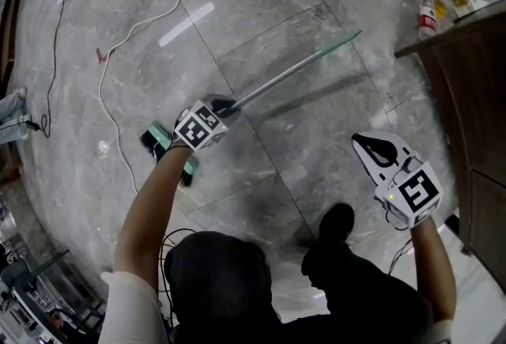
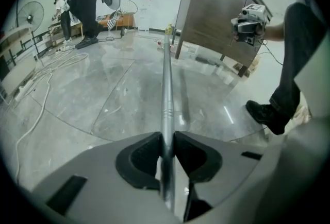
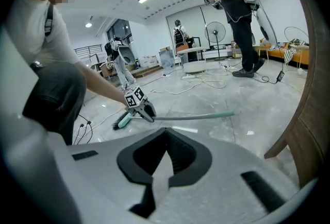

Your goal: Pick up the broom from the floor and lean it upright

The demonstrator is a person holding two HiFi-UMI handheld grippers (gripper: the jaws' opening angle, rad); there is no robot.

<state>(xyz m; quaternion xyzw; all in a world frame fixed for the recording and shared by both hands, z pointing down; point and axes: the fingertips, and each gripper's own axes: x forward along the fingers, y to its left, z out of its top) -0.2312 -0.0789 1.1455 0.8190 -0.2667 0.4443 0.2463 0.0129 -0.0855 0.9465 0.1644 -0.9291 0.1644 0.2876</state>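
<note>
The broom has a long silver handle (image 1: 292,73) with a teal tip and a teal head with dark bristles (image 1: 162,143). Its head end is at the left near the floor, and the handle slants up to the right. My left gripper (image 1: 225,107) is shut on the handle near the head end. In the left gripper view the handle (image 2: 166,79) runs straight away from the pads (image 2: 154,148) that clamp it. My right gripper (image 1: 360,138) hangs at the right, apart from the broom, with its tips together and nothing between them. From the right gripper view the broom (image 3: 191,116) shows ahead, lifted at an angle.
A brown wooden cabinet (image 1: 474,97) stands at the right, with bottles (image 1: 428,14) on the floor beside it. White cables (image 1: 111,58) trail over the grey marble floor at the left. My shoe (image 1: 336,220) is below the handle. Other people and a fan (image 3: 215,32) stand far off.
</note>
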